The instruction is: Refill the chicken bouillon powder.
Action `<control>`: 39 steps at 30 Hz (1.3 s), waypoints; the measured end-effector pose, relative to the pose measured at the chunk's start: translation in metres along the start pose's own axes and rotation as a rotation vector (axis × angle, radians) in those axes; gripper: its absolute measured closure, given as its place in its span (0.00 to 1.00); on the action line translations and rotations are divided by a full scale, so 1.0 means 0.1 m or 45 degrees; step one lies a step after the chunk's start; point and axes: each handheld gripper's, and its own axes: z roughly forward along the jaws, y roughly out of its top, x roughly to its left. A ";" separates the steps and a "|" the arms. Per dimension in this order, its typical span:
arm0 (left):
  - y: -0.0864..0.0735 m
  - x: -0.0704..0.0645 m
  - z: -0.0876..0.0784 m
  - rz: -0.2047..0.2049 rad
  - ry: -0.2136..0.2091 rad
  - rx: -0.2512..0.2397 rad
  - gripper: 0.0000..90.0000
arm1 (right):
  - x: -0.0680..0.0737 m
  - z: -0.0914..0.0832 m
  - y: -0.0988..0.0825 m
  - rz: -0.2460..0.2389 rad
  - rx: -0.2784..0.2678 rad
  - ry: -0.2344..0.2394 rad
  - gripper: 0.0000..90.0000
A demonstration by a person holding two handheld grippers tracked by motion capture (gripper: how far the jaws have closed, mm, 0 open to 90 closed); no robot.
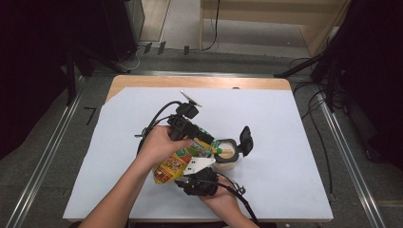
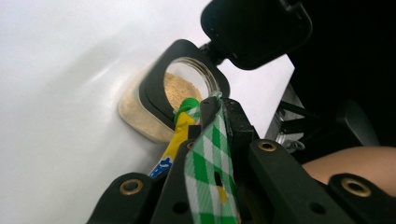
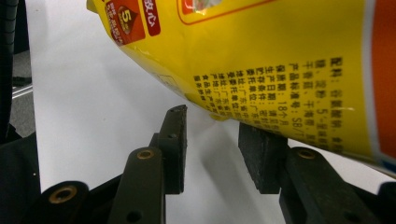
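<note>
Near the front middle of a white-covered table [image 1: 285,123], with broad bare sheet left, right and beyond. Yellow pouch [image 1: 177,164] with green-checked top, tilted, its upper end over the mouth of a clear square jar [image 1: 226,156] holding tan powder, black flip lid [image 1: 245,137] standing open. Left gripper [image 1: 205,137] fingers [image 2: 208,109] clenched on the pouch's checked top edge, right at the jar rim. Right gripper [image 1: 202,176] under the pouch's lower end, fingers [image 3: 175,140] released, spread apart beneath the printed yellow face. Front table edge close behind both hands.
</note>
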 end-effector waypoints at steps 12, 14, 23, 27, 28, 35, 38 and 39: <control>-0.05 0.22 -0.40 -0.081 -0.164 -0.092 1.00 | -0.02 -0.03 0.02 0.012 -0.025 -0.003 0.69; -0.07 0.28 -0.48 -0.095 -0.189 -0.123 1.00 | -0.06 -0.05 0.02 0.041 -0.039 -0.001 0.68; -0.16 0.47 -0.82 -0.149 -0.220 -0.293 1.00 | -0.10 -0.09 0.03 0.094 -0.074 0.003 0.66; -0.19 0.54 -0.94 -0.143 -0.146 -0.387 1.00 | -0.10 -0.08 0.03 0.089 -0.066 -0.001 0.66; -0.20 0.55 -0.96 -0.147 -0.129 -0.407 1.00 | -0.10 -0.08 0.03 0.089 -0.062 0.000 0.66; -0.24 0.66 -1.12 -0.157 -0.030 -0.542 1.00 | -0.14 -0.11 0.03 0.096 -0.079 -0.008 0.66; -0.24 0.69 -1.13 -0.158 -0.003 -0.564 1.00 | -0.15 -0.12 0.04 0.099 -0.082 -0.012 0.66; -0.24 0.70 -1.13 -0.160 0.014 -0.571 1.00 | -0.16 -0.13 0.04 0.100 -0.085 -0.010 0.66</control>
